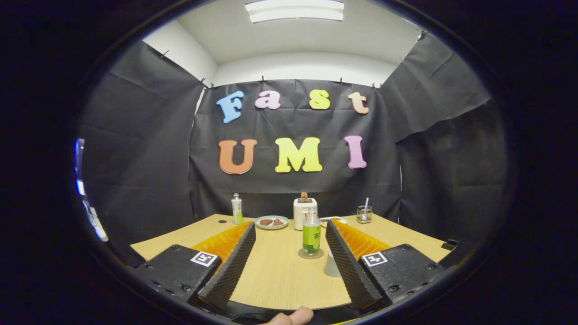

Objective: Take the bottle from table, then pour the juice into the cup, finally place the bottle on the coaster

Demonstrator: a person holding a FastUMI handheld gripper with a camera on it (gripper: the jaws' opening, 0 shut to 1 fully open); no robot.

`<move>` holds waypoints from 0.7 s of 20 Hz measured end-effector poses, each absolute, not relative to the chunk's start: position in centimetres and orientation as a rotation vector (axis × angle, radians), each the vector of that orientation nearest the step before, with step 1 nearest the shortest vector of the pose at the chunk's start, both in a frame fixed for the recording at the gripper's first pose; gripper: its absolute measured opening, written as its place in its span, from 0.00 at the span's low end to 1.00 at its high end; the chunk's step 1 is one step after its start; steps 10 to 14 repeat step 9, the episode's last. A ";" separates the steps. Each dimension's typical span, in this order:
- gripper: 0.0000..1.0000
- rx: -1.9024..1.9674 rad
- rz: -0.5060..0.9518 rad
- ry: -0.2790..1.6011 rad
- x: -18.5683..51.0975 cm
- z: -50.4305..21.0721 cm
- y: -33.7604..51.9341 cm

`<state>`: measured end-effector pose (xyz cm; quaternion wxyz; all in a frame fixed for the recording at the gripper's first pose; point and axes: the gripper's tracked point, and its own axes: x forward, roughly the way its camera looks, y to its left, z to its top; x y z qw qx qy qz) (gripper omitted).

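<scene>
Standing upright on the coaster (310, 254), the bottle (311, 235) sits ahead between the fingers.
Gripper (290, 234) spread wide, holding nothing; the cup (331, 265) is just beside one finger on the wooden table (275, 275), black cloth walling the booth.

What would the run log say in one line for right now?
hand-held gripper: open, holding nothing | bottle: upright on coaster, between fingers | cup: beside coaster, at right finger
</scene>
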<state>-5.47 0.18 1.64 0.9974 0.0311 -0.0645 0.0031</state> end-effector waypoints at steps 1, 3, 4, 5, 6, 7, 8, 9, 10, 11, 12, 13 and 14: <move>1.00 0.069 0.002 -0.131 -5.5 1.7 0.0; 1.00 0.074 -0.008 -0.132 -5.7 1.6 -0.5; 1.00 0.076 -0.013 -0.131 -5.7 1.6 -0.7; 1.00 0.082 -0.020 -0.130 -5.9 1.4 -1.0; 1.00 0.090 -0.024 -0.130 -6.0 1.2 -1.2; 1.00 0.097 -0.027 -0.130 -6.1 1.3 -1.4; 1.00 0.104 -0.029 -0.129 -6.1 1.2 -1.5; 1.00 0.109 -0.029 -0.129 -6.1 1.2 -1.6; 1.00 0.109 -0.029 -0.129 -6.1 1.2 -1.6; 1.00 0.109 -0.029 -0.129 -6.1 1.2 -1.6; 1.00 0.109 -0.029 -0.129 -6.1 1.2 -1.6; 1.00 0.109 -0.029 -0.129 -6.1 1.2 -1.6; 1.00 0.109 -0.029 -0.129 -6.1 1.2 -1.6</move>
